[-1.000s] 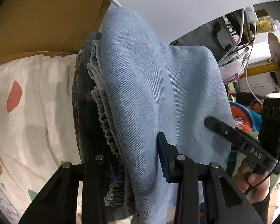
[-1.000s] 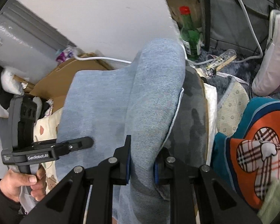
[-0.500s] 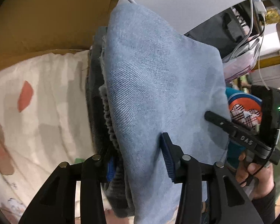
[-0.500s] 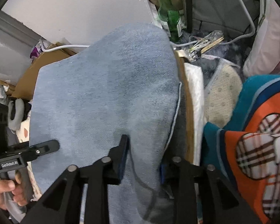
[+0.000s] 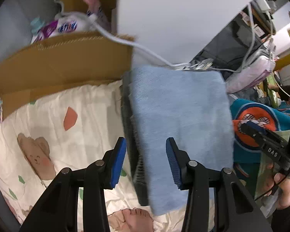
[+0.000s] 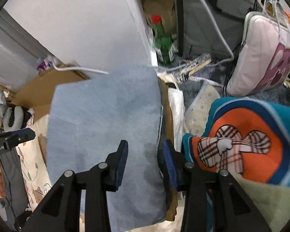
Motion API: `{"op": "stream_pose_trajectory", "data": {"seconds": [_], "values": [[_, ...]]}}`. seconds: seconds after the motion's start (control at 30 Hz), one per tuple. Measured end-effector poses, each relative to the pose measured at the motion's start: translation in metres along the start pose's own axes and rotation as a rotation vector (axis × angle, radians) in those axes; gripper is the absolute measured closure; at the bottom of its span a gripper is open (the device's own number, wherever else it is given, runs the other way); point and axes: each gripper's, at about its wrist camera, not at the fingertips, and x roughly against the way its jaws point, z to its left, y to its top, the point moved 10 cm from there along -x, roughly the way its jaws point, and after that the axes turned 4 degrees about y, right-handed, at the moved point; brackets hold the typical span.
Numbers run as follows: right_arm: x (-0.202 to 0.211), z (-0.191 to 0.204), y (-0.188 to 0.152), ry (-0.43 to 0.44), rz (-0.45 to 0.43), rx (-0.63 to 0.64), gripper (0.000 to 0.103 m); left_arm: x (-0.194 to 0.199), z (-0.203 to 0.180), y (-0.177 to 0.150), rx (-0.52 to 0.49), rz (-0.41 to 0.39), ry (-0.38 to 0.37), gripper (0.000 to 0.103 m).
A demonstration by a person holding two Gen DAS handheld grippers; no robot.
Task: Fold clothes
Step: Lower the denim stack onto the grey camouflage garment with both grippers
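1. the left tool [image 5: 145, 158] stands part-way apart, its blue pads [image 5: 118, 162] clear of the cloth; nothing is pinched between them.
2. the right tool [image 6: 145, 160] also stands part-way apart, its pads off the fabric, holding nothing.
3. below both tools lies the folded light blue denim garment [image 5: 181, 119], a flat, roughly rectangular pile with its right edge [image 6: 158, 116] under the right tool's gap.
4. the denim rests on top of a darker folded garment [image 5: 128, 135], whose ribbed edge shows along the denim's left side in the left wrist view.
5. in the right wrist view a brown layer and a white layer [image 6: 176, 104] show along the pile's right side.
6. the pile sits on a cream bedsheet [image 5: 48, 125] printed with bears and coloured shapes.
7. just to the right of the pile lies a teal and orange cloth [image 6: 241, 145] with a plaid bow motif.
8. behind the sheet stands a cardboard box [image 5: 58, 63], with a white cable [image 5: 145, 50] trailing over it.
9. farther back, a green bottle [image 6: 163, 44] with a red cap stands by the wall, and a pink cushion [image 6: 261, 58] leans at the right.
10. a bare foot [image 5: 137, 220] shows at the bottom of the left wrist view.
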Motion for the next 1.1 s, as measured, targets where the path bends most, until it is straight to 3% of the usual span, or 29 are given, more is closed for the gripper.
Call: {"op": "stream_pose_trajectory", "data": {"seconds": [0.13, 0.27, 0.5, 0.63, 0.77, 0.9, 1.1], "values": [[-0.001, 0.020, -0.006, 0.035, -0.006, 0.032, 0.067, -0.003, -0.027, 0.002, -0.037, -0.003, -0.013, 0.059], [-0.027, 0.030, -0.018, 0.029, 0.025, 0.070, 0.067, -0.023, -0.045, 0.000, -0.098, 0.017, 0.000, 0.059], [-0.063, 0.013, -0.033, -0.005, 0.054, 0.012, 0.067, -0.084, -0.025, -0.013, -0.113, 0.079, 0.082, 0.059], [-0.072, 0.018, -0.039, -0.001, 0.072, 0.050, 0.067, -0.101, -0.019, -0.020, -0.191, 0.090, 0.139, 0.060], [-0.075, 0.022, -0.042, -0.049, 0.099, 0.082, 0.067, -0.098, -0.022, -0.021, -0.233, 0.118, 0.171, 0.060], [-0.070, 0.025, -0.044, -0.072, 0.124, 0.077, 0.067, -0.084, -0.022, -0.022, -0.199, 0.148, 0.167, 0.060], [-0.046, 0.032, -0.035, -0.044, 0.078, 0.085, 0.067, -0.058, -0.022, -0.006, -0.160, 0.103, 0.147, 0.059]]}}
